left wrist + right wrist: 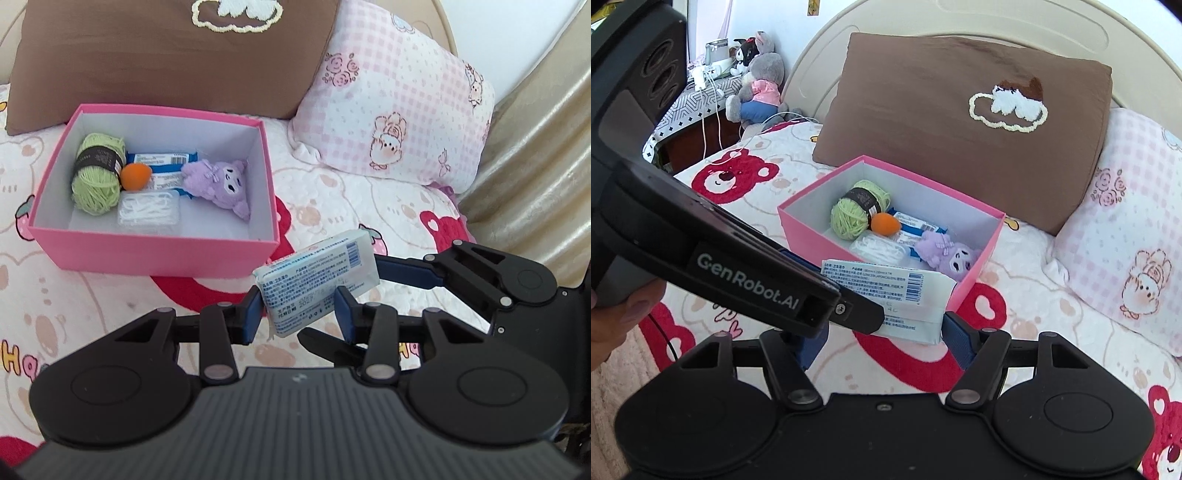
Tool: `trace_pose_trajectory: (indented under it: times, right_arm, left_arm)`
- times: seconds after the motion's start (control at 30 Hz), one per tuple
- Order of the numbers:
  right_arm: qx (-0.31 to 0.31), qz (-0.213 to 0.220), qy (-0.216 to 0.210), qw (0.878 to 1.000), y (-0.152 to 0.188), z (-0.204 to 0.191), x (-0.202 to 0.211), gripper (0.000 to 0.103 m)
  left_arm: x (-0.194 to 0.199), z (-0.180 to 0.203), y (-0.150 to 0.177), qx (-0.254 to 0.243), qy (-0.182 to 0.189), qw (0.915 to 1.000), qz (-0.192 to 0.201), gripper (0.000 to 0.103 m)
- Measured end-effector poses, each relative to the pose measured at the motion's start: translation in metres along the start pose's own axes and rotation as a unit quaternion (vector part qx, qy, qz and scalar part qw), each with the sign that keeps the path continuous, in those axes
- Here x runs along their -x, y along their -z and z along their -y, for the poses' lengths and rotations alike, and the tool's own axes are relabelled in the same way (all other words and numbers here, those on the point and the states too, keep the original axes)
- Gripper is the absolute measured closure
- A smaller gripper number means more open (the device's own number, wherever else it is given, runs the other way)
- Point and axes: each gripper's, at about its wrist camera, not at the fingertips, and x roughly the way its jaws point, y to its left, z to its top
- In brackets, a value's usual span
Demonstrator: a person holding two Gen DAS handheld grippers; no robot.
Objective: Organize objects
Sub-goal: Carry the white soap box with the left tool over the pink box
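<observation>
White crinkly plastic covers the flat rectangular tissue pack (pixel 320 280), held above the quilted bed cover (pixel 351 195) beside the pink cardboard box (pixel 155 254). The left tool (pixel 297 314) is clenched on its near end; the right tool (pixel 886 341) grips its far end.

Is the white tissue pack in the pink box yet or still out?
Out. The tissue pack is held above the bedspread by both grippers, short of the pink box.

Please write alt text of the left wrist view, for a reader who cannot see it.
Two grippers, the left gripper and the right gripper, hold a tissue pack above a bed. Behind it, a pink box contains green yarn, an orange ball and a purple plush.
</observation>
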Motion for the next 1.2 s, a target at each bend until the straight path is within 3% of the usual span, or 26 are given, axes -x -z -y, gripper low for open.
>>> trace_pose_trajectory:
  times: [0.37,0.83,1.2]
  right_arm:
    - [0.019,0.016,0.008,1.000,-0.038,-0.001,-0.013,0.037]
    - [0.056,0.028,0.007,0.998,-0.084,0.003,-0.038,0.042]
    - [0.040,0.000,-0.029,0.999,-0.104,0.018,-0.090,0.060]
  left_arm:
    - [0.012,-0.020,-0.032,0.010,0.009,0.9996,0.025,0.060]
    - [0.013,-0.048,-0.072,0.016,-0.007,0.9978,0.065,0.060]
    - [-0.012,-0.087,-0.086,0.031,-0.036,0.9968,0.065,0.060]
